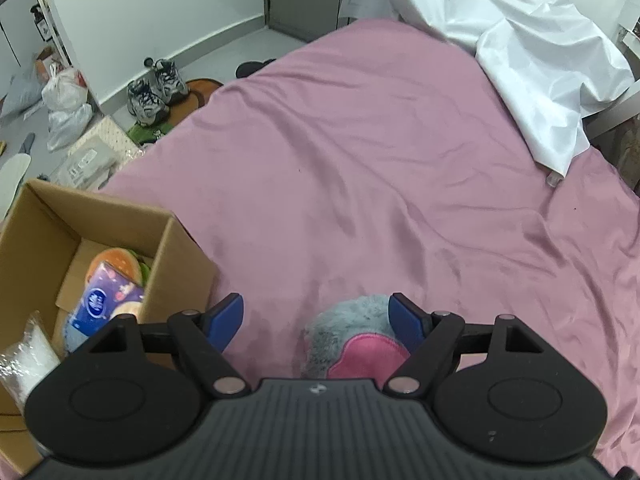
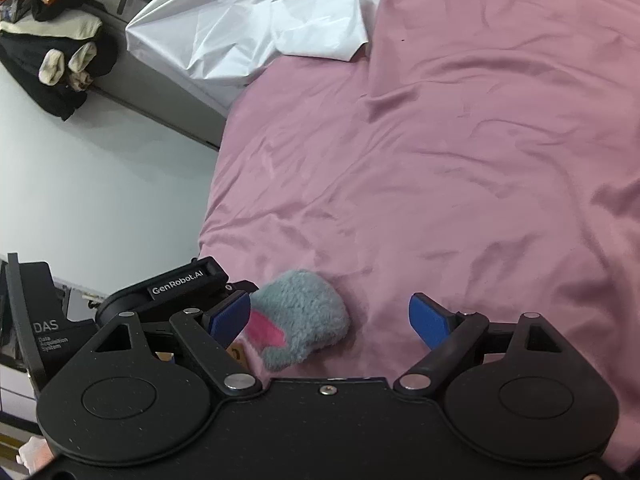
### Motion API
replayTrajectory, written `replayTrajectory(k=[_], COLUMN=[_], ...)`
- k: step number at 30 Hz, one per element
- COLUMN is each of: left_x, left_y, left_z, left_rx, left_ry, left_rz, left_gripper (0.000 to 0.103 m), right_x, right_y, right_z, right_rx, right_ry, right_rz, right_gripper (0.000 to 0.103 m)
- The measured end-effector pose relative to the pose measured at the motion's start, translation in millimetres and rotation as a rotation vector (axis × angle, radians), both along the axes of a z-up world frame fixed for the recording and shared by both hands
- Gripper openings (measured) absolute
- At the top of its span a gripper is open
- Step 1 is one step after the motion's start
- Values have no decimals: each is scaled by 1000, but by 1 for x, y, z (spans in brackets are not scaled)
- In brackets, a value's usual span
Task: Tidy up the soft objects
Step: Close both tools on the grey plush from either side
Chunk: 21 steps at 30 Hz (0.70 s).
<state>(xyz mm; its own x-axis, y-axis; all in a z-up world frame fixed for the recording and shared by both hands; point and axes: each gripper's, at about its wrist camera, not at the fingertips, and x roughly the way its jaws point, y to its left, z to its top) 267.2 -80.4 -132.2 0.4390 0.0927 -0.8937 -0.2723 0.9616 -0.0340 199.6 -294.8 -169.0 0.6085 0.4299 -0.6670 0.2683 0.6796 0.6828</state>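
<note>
While the fluffy grey plush toy with a pink felt patch [image 1: 352, 336] lies on the pink bed sheet [image 1: 380, 180], the left gripper [image 1: 318, 316] hangs over it, fingers wide, the toy touching only the right finger; closing now could pinch fur alone. The open brown cardboard box [image 1: 168, 240] stands left of the toy.

From the right wrist, the right gripper [image 2: 330, 316] has wide, empty fingers closing slightly; the toy's long axis seems to run diagonally, rounded end up-right.

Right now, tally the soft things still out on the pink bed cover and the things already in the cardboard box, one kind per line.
On the pink bed cover:
Grey-and-pink plush toy: 1
White sheet: 1

In the cardboard box:
Burger-like plush: 1
Blue tissue pack: 1
Clear plastic bag: 1
Blue fuzzy item, partly hidden: 1

Total: 6
</note>
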Motion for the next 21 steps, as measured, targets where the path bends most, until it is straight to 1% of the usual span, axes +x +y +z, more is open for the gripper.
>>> replayTrajectory(k=[3, 5, 7, 9, 11, 14, 15, 16, 17, 19, 21], left_x=[-2, -4, -7, -14, -22, -35, -37, -40, -43, -47, -49], left_y=[-1, 0, 3, 8, 12, 14, 15, 18, 20, 23, 24], left_z=[-2, -4, -5, -8, -10, -8, -7, -8, -8, -8, -7], left_rx=[13, -3, -31, -80, -114, -128, -136, -151, -171, -199, -233], left_ry=[-4, 3, 17, 36, 47, 30, 29, 28, 27, 27, 19], left_rz=[5, 4, 24, 52, 66, 74, 79, 88, 95, 104, 108], left_gripper=[78, 78, 78, 76, 74, 65, 59, 53, 50, 39, 33], right_x=[2, 3, 2, 2, 2, 2, 2, 2, 2, 2, 2], right_y=[-2, -2, -2, -3, -3, -1, 1, 2, 3, 6, 9], right_z=[-3, -5, -5, -6, -6, -8, -9, -9, -10, -11, -11], right_rx=[5, 7, 10, 17, 26, 46, 53, 59, 68, 81, 84], right_ry=[10, 14, 16, 19, 19, 22, 24, 26, 28, 34, 37], right_rz=[-8, -10, -12, -19, -23, -10, 1, 9, 18, 34, 47], right_gripper=[87, 86, 85, 84, 80, 75, 72, 71, 71, 70, 70])
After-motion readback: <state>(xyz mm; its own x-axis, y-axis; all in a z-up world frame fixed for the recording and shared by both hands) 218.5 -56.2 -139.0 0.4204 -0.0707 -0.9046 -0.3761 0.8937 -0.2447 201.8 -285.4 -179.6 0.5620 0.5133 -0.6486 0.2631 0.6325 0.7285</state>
